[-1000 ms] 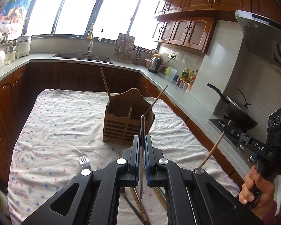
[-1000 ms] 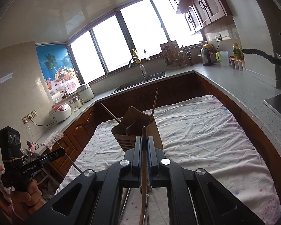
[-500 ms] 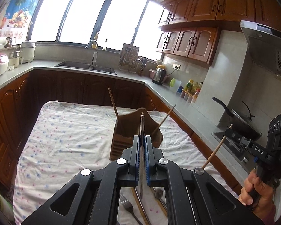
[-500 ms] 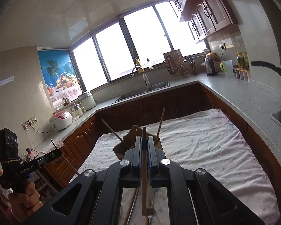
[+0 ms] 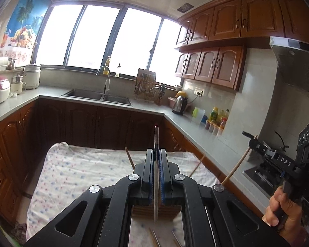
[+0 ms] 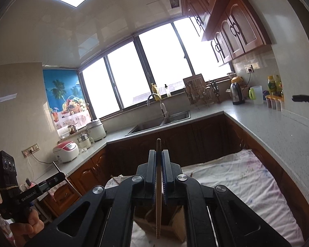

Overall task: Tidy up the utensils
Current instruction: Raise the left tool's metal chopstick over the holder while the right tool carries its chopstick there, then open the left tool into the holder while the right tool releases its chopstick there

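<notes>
My left gripper (image 5: 156, 154) is shut on a thin metal utensil handle (image 5: 156, 185) that stands upright between the jaws. Below it sits the wooden utensil holder (image 5: 142, 211), mostly hidden by the gripper, with two chopsticks (image 5: 129, 160) sticking out. My right gripper (image 6: 159, 156) is shut on a wooden chopstick (image 6: 158, 201), also upright, above the same holder (image 6: 175, 226). Each gripper shows in the other's view: the right (image 5: 263, 150) with its chopstick, the left (image 6: 53, 180).
A table with a floral cloth (image 5: 76, 170) lies below. Loose utensils (image 5: 154, 236) lie on the cloth at the near edge. Counters, a sink (image 5: 96, 96), a kettle (image 5: 180, 105) and a stove with a pan (image 5: 278, 142) surround the table.
Both grippers have risen and tilted upward with their utensils. The holder has dropped low in both views and the fork on the cloth has left the left view.
</notes>
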